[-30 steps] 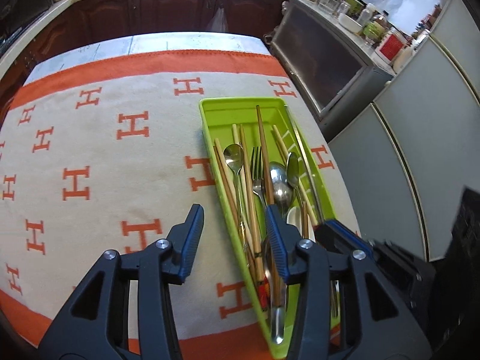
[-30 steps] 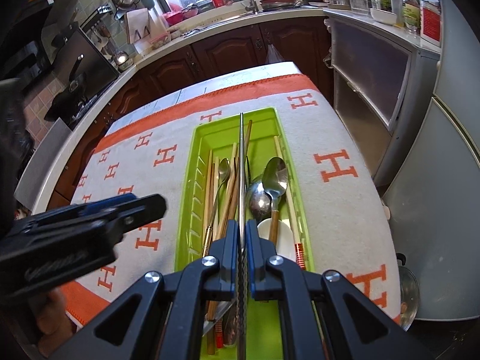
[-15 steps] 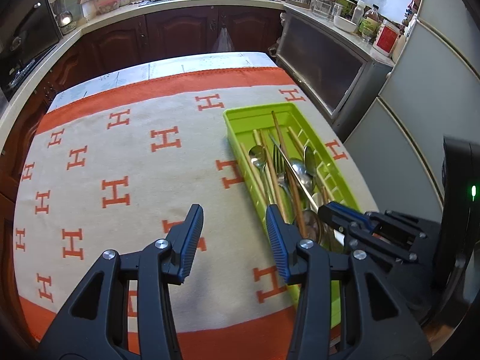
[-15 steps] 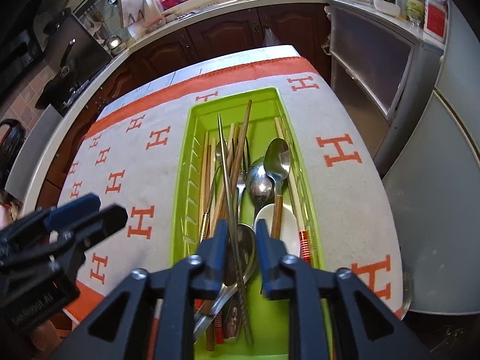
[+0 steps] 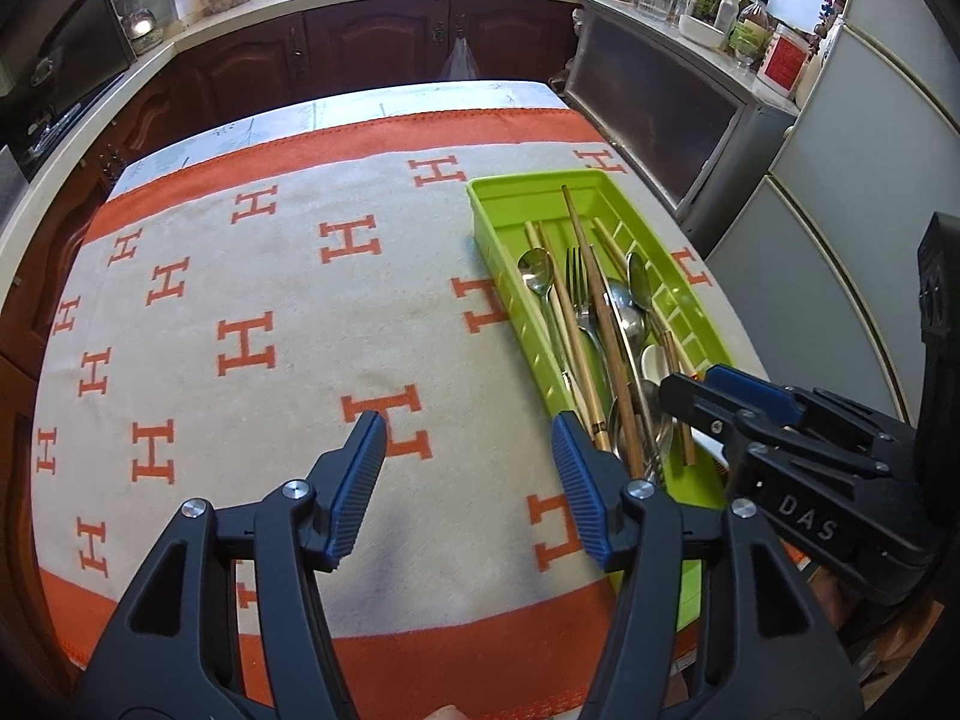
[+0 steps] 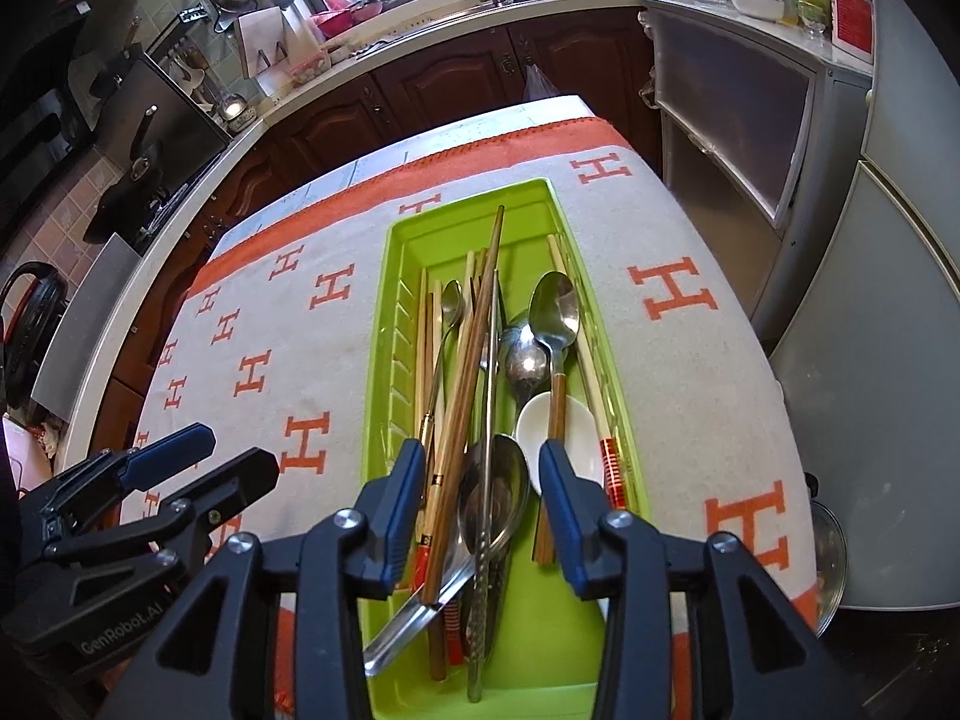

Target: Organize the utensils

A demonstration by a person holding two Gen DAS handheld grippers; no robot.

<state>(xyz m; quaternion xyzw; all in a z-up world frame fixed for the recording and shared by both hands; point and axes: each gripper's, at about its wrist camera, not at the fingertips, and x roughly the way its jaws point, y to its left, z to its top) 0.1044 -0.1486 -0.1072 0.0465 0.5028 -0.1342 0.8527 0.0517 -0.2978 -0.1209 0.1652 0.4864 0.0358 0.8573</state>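
A lime-green tray [image 6: 384, 300] on the right of the cloth holds several utensils: metal spoons [image 6: 555, 312], wooden chopsticks [image 6: 474, 348], a white ceramic spoon [image 6: 579, 426] and a fork [image 5: 579, 276]. A twisted metal chopstick [image 6: 489, 390] lies lengthwise on the pile. My right gripper [image 6: 480, 480] hovers over the tray's near end, its jaws opening; the metal chopstick lies below the gap and neither pad touches it. My left gripper [image 5: 468, 468] is over bare cloth just left of the tray [image 5: 486, 222], jaws opening with nothing between them.
A cream cloth [image 5: 252, 348] with orange H marks and orange borders covers the table. A grey fridge [image 6: 888, 300] and a glass-fronted cabinet [image 6: 738, 102] stand close on the right. Dark kitchen cupboards [image 5: 372, 48] line the far side. A metal lid [image 6: 831, 564] shows below the table's right edge.
The right gripper let go of the metal chopstick, which now lies in the tray, and its jaws spread. The left gripper drew left, off the tray, and widened.
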